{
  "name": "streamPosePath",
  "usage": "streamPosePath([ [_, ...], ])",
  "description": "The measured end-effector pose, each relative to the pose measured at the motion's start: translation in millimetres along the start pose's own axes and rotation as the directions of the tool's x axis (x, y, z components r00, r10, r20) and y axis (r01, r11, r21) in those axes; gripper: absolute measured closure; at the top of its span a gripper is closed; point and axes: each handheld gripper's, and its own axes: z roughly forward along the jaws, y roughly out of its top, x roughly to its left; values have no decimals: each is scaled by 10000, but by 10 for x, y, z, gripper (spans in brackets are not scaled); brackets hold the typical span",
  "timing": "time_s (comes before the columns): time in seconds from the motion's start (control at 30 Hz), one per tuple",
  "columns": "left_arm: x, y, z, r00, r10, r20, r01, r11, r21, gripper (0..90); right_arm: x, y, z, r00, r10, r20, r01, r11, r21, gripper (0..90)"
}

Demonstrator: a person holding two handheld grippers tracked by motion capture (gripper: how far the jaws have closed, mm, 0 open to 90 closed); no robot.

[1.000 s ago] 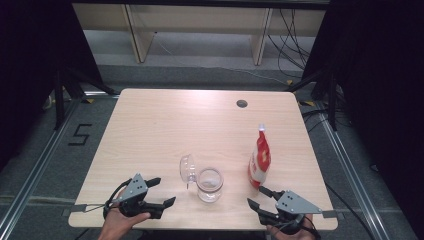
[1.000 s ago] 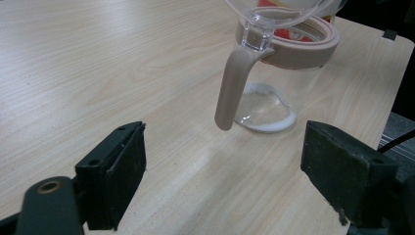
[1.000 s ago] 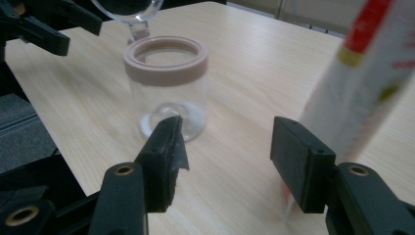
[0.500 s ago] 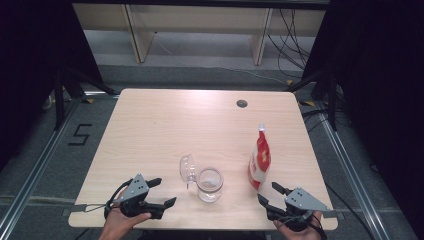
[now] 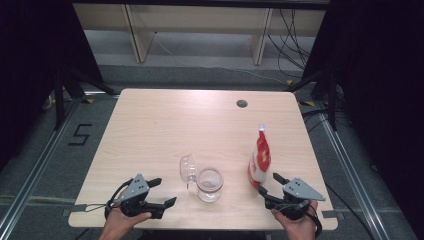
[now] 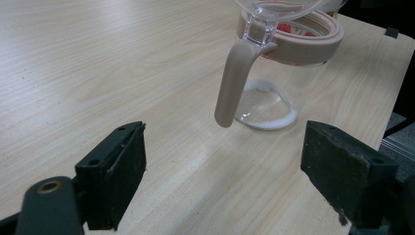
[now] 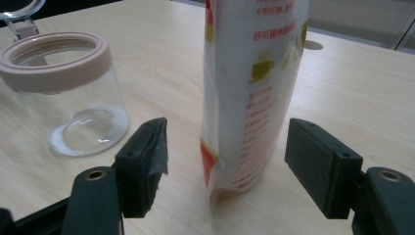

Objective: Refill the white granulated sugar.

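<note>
From the high view, a pale wooden table (image 5: 165, 130) holds a clear glass jar (image 5: 209, 184) with its hinged lid (image 5: 187, 168) flipped open, near the front edge. Just to its right stands a red and white pouch (image 5: 260, 159), upright. The left gripper (image 5: 160, 192) rests at the front left, jaws wide and empty. The right gripper (image 5: 269, 185) sits just in front of the pouch; its jaws have just been opening.

From the left gripper view, the jar's beige clasp (image 6: 233, 82) hangs down the near side.

From the right gripper view, the pouch (image 7: 252, 88) stands between the wide jaws, untouched. It looks light, soft and crinkly, probably slippery; gripping its fuller middle seems safest.
</note>
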Motion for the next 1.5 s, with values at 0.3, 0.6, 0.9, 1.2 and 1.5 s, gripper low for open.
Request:
streamPosePath([
  [0.3, 3, -1, 0, 10000, 27, -11, -27, 10000, 30, 166, -82, 75, 181, 9995, -296, 126, 300, 9992, -275, 331],
  [0.6, 12, 3, -1, 9998, 208, 41, -208, 9998, 16, 166, -79, 108, 274, 9996, -58, 274, 66, 9995, -319, 334],
  [0.9, 14, 0, 0, 9998, 186, 51, -186, 9998, 32, 166, -122, 138, 388, 9986, -286, 445, 305, 9986, -433, 340],
  [1.2, 5, -8, 18, 9998, 115, 145, -114, 9999, -73, 166, -105, 155, 432, 9987, -42, 503, 55, 9997, -258, 346],
  [1.5, -2, -6, 5, 9998, 162, 91, -162, 9999, 26, 167, -243, 167, 388, 9983, -560, -149, 558, 9983, -167, 418],
])
